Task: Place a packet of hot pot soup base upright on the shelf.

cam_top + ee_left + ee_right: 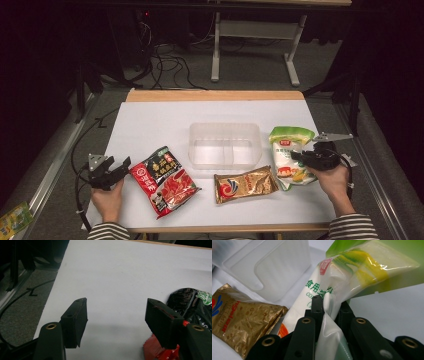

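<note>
A white tabletop [150, 120] with a pale wooden edge carries four things in the high view. Near the centre of the frame sits a clear plastic box [225, 145], shallow, rectangular, with rounded corners and a low divider inside. Below it and slightly right lies a gold foil packet [245, 184], crinkled and glossy, with a red and blue emblem at its left end. In the lower left of the frame lies a shiny red and black packet [164, 180], tilted, with printed characters on it. At the right lies a soft white and green pouch [290, 155], smooth and glossy, with a yellow picture low on its face.

The right tool [306, 159] is held by a hand [334, 181] at the right of the frame, and its jaws are clamped on the lower right edge of the white and green pouch. In the right gripper view the white film of the pouch [352, 277] is pinched and creased between the two black jaws, with the gold foil packet [239, 317] at lower left and the clear plastic box [267, 267] at upper left.

The left tool [122, 167] sits at the lower left, just beside the red and black packet. In the left gripper view its jaws stand wide apart over bare tabletop [120, 277], with the packet [192, 305] at the right jaw; whether they touch is unclear.
</note>
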Demonstrator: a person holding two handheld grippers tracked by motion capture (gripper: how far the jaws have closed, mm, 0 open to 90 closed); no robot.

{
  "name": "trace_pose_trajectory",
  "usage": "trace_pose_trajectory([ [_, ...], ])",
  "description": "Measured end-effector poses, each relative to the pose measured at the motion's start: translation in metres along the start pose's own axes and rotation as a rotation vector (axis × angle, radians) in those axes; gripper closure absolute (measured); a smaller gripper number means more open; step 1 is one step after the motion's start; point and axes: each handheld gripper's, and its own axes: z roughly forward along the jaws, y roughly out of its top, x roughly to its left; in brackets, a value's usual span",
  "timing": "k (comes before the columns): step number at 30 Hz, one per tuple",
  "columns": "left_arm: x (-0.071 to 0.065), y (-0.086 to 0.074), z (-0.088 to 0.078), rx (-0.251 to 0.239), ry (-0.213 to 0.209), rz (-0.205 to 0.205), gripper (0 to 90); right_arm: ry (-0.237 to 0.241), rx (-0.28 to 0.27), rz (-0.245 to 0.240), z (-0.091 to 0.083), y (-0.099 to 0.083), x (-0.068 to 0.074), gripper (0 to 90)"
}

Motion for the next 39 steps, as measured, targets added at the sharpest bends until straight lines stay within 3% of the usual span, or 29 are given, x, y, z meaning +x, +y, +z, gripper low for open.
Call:
trace_pose_trajectory([
  [15, 0.0, 0.0, 0.0, -0.001, -0.003, -0.002, 34.8, -0.015, -0.104, -0.016, -0.022, 0.001, 0.018, 80.6],
  [22, 0.0, 0.0, 0.0, -0.002, -0.005, 0.0, 34.8, -0.013, -0.151, -0.043, -0.031, 0.004, 0.034, 80.7],
  [39, 0.0, 0.0, 0.0, -0.001, -0.006, -0.002, 34.8, 0.026, -0.196, -0.104, -0.03, 0.023, 0.062, 80.8],
])
